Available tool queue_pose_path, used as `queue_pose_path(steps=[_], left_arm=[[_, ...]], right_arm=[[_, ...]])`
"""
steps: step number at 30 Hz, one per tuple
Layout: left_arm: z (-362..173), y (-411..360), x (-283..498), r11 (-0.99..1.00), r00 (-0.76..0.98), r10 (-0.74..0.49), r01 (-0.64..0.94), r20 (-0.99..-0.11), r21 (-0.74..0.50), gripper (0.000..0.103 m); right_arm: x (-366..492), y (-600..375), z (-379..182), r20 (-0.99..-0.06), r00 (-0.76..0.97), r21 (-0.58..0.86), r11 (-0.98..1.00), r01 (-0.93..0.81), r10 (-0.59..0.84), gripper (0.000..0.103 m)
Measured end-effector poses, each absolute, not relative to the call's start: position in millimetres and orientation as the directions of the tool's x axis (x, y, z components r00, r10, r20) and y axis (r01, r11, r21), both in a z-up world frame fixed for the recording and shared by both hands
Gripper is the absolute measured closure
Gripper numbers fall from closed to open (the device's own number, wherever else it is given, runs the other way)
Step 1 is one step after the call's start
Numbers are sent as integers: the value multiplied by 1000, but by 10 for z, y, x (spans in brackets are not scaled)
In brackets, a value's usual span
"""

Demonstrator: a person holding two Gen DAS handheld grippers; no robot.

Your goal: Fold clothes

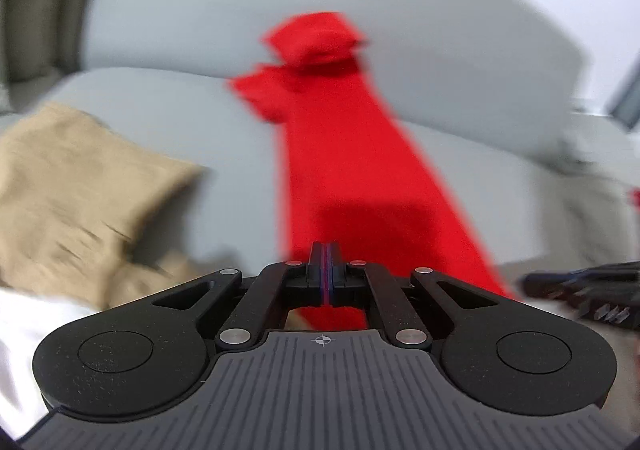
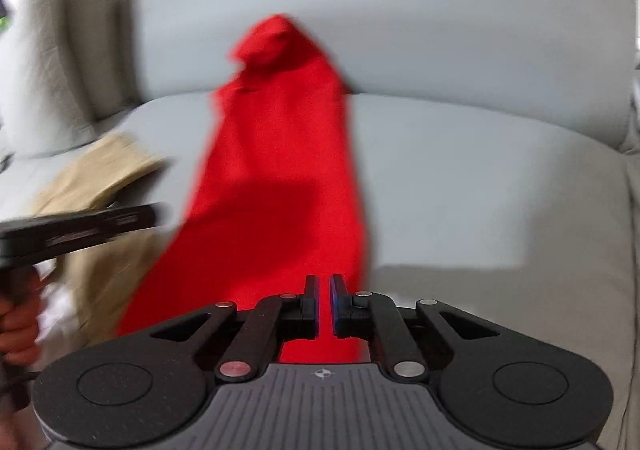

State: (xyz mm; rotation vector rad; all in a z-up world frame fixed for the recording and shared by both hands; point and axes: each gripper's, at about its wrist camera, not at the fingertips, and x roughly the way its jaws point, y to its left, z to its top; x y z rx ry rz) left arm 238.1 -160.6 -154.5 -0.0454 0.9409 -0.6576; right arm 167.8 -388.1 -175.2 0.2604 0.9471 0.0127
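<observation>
To your left on the grey sofa [image 1: 168, 109] lies one tan garment [image 1: 76, 185] above white cloth [image 1: 24, 330], while the single red garment [image 1: 340, 153] stretches ahead from both grippers, your left gripper [image 1: 327, 262] clamped shut on its edge and your right gripper [image 2: 324, 290] pinching it through a narrow gap.

A: Both views are smeared. The red cloth [image 1: 352, 153] has soft edges, and its near end is hidden behind the left gripper [image 1: 327, 270].

B: The tan cloth [image 1: 72, 189] is cut by the left edge. The hand [image 2: 18, 324] is cut too, maybe it holds the other gripper's handle.
</observation>
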Motion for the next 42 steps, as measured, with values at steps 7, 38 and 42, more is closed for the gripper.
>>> queue_pose_path(steps=[7,38,42], left_arm=[[-1809,-1581,1488,838,288,-438,474,-852,-271,99],[-1252,-1140,-425,948,389,-178,315,-904,-51,60],[-1256,-1153,-447,950,406,-133,312,-904,0,56]], right_arm=[[900,-3595,-2001,-855,464,334,931,149,232,98],[-1283,-3450,-1675,-813,574,249,949,194,96,80],[-1258,-3433,-1673,-797,596,250,951,185,93,79]])
